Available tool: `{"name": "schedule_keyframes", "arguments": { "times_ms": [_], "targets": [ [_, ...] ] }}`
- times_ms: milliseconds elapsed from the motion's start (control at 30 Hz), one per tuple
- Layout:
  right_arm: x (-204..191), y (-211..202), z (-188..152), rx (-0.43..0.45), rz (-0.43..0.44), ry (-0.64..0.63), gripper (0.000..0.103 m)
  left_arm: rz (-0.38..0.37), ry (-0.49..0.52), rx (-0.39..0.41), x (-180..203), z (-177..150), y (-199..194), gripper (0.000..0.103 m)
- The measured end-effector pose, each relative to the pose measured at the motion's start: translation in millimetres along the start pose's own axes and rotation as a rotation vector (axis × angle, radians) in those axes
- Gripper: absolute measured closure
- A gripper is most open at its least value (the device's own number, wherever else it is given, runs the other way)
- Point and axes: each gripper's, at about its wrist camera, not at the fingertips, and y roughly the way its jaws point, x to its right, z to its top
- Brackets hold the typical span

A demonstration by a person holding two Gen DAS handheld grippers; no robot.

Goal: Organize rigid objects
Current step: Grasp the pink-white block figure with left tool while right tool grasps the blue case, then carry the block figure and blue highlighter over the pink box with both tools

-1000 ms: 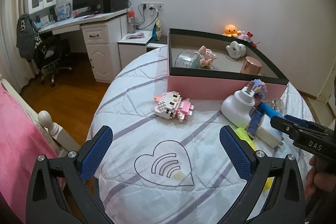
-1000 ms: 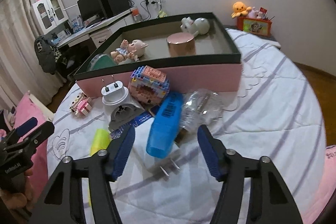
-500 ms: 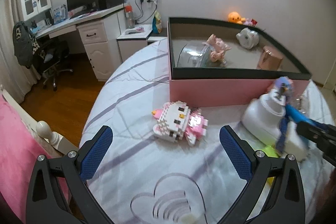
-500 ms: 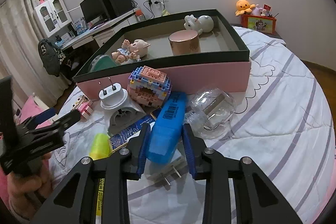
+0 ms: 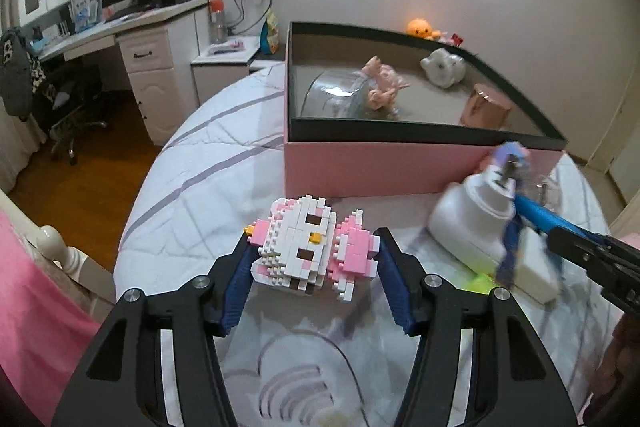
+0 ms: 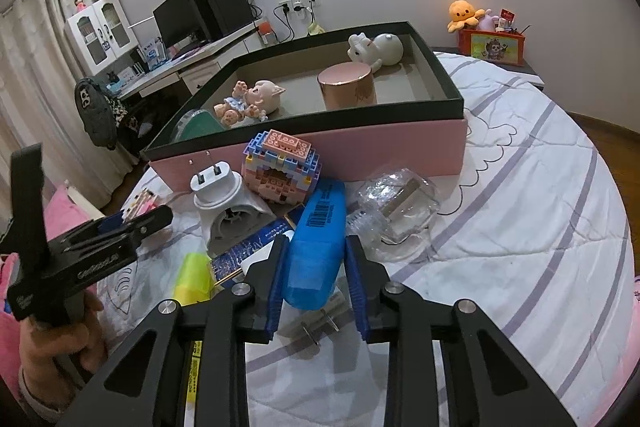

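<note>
A pink-and-white brick cat figure (image 5: 314, 247) was framed between the blue pads of the left tool (image 5: 314, 281), whose jaws had just been closing around it; whether the pads already touched the bricks could not be told. It lay on the quilted bed (image 5: 208, 187), just before the pink storage box (image 5: 380, 167). Beside it, the right tool (image 6: 314, 277) was pinched onto a blue rectangular case (image 6: 318, 247), resting among a white plug adapter (image 6: 224, 203), a pastel brick house (image 6: 282, 167), a clear plastic container (image 6: 394, 213) and a yellow-green block (image 6: 192, 277). Inside the box were seen a doll (image 6: 250, 101), a rose-gold tin (image 6: 346, 87) and a white figurine (image 6: 376, 51).
</note>
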Motion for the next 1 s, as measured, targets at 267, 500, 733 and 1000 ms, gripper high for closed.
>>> {"name": "schedule_keyframes", "arguments": {
  "times_ms": [267, 500, 733, 1000],
  "targets": [
    [1, -16, 3, 0.031, 0.001, -0.003, 0.075, -0.034, 0.018, 0.031, 13, -6, -22, 0.044],
    [4, -25, 2, 0.047, 0.002, -0.001, 0.075, -0.042, 0.022, 0.071, 15, 0, -39, 0.044],
    [1, -40, 6, 0.081, 0.001, -0.013, 0.076, -0.044, 0.027, 0.104, 17, 7, -51, 0.044],
    [0, -46, 8, 0.095, 0.002, -0.013, 0.076, -0.058, 0.042, 0.126, 26, 13, -58, 0.044]
  ]
}}
